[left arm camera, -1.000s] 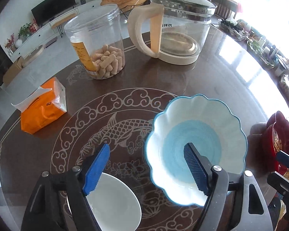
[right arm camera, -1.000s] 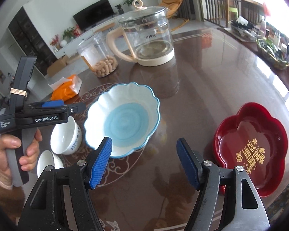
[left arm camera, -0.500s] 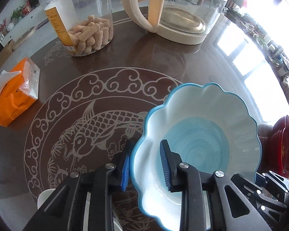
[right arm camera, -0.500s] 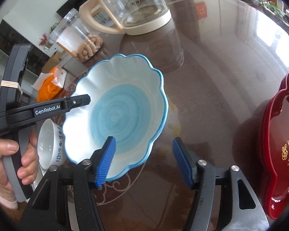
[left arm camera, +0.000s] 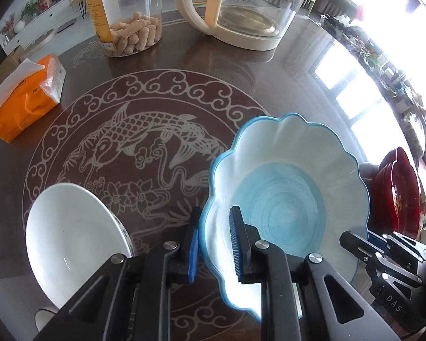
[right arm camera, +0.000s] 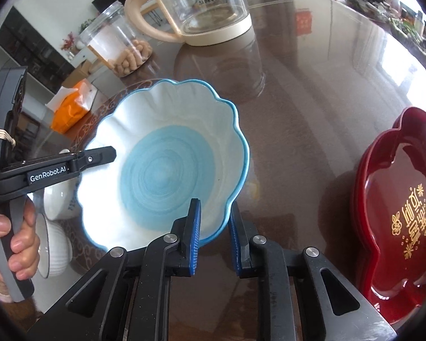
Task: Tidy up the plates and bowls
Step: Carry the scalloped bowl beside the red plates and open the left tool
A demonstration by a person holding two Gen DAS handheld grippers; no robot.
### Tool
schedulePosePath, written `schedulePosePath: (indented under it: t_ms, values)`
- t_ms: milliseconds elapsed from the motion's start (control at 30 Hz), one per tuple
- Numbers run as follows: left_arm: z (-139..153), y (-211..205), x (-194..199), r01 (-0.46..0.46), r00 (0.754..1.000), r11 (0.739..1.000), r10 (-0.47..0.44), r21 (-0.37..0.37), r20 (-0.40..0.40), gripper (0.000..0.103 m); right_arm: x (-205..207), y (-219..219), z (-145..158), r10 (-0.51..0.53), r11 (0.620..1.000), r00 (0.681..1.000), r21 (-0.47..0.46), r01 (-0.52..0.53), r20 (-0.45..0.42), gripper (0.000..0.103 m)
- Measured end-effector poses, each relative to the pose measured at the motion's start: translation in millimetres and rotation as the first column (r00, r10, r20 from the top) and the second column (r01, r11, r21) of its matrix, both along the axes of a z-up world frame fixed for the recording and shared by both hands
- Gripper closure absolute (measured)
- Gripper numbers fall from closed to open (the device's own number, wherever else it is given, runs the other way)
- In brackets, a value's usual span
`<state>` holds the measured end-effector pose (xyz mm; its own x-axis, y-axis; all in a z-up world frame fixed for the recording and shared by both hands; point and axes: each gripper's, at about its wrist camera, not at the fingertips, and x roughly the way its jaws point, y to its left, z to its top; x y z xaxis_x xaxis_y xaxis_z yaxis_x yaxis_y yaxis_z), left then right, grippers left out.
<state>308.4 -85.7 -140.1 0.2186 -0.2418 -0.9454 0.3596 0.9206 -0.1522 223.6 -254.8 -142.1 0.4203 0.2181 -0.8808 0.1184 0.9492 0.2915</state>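
A scalloped white bowl with a blue centre and blue rim (left arm camera: 284, 199) (right arm camera: 162, 170) sits on the dark table. My left gripper (left arm camera: 214, 244) straddles its left rim, jaws closing, one pad outside the wall and one inside, both against it. My right gripper (right arm camera: 214, 236) straddles the opposite rim, near the red tray, jaws closing, with the rim pinched between its blue pads. A plain white bowl (left arm camera: 71, 236) stands just left of my left gripper. Two small white bowls (right arm camera: 59, 199) sit beside the hand that holds the left tool.
A red flower-shaped tray with gold characters (right arm camera: 397, 199) lies to the right of the bowl. Behind it stand a glass kettle (left arm camera: 241, 8), a clear jar of snack sticks (left arm camera: 125, 14) and an orange tissue pack (left arm camera: 28, 96). The table (left arm camera: 156, 147) bears a fish pattern.
Both grippers came down onto the blue-rimmed bowl from opposite sides. Their jaws went from wide apart to narrow around its rim.
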Motion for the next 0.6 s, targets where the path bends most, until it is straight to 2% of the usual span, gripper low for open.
schedulePosePath:
  t_ms: [100,367,500,600]
  values:
    - [-7.1,4.5,-31.8,-0.009,1.0,1.0,0.009,-0.01,-0.005,0.084,-21.3,-1.7,0.6,0.036,0.999,0.999,-0.032,-0.036,-0.001,0.082]
    - [-6.9,11.8,-116.0,0.0,0.998,1.0,0.0,0.005,0.065,0.084,-65.6,-2.5,1.2,0.095,0.994,0.995,-0.044,-0.095,-0.02,0.082]
    - [-6.4,21.3,-144.3,0.0,0.997,1.0,0.0,-0.002,0.078,0.084,-88.1,4.2,-0.1,0.129,0.991,0.991,-0.043,-0.13,-0.019,0.082]
    - [-6.1,29.0,-153.1,-0.024,0.996,0.999,0.028,-0.042,0.089,0.084,-99.7,6.8,-1.1,0.132,0.991,0.991,-0.034,-0.132,-0.004,0.082]
